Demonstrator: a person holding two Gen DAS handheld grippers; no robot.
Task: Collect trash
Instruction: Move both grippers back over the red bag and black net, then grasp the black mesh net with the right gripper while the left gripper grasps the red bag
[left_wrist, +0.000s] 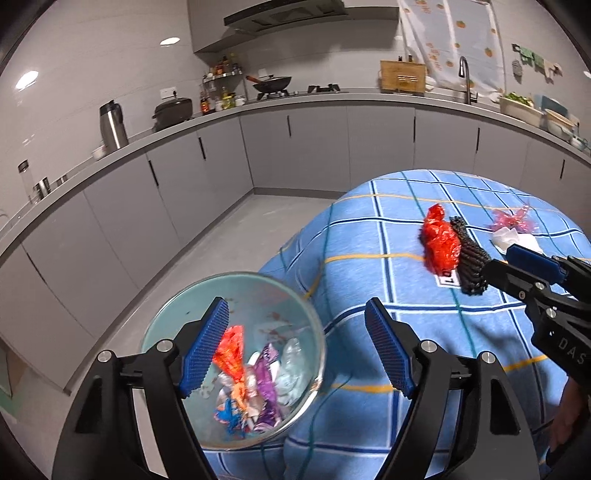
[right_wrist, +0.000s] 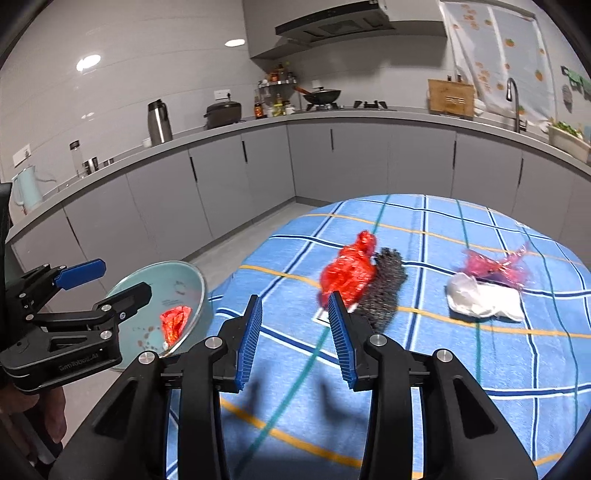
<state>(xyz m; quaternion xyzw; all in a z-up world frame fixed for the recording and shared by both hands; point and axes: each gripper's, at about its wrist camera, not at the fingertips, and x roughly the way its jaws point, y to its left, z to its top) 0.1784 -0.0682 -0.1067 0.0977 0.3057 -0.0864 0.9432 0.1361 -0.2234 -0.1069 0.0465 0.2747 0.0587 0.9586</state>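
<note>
My left gripper hangs open over a pale green trash bin beside the table. The bin holds several wrappers, and an orange wrapper sits by the left pad, untouched. My right gripper is open and empty above the blue checked tablecloth. Just past its right fingertip lie a crumpled red wrapper and a black mesh piece. Farther right are a pink wrapper and a white crumpled piece. The left view shows the right gripper next to the red wrapper.
Grey cabinets under an L-shaped counter run round the room, carrying a thermos, a wok and a sink tap. Grey floor lies between table and cabinets. A person's hand holds the left tool.
</note>
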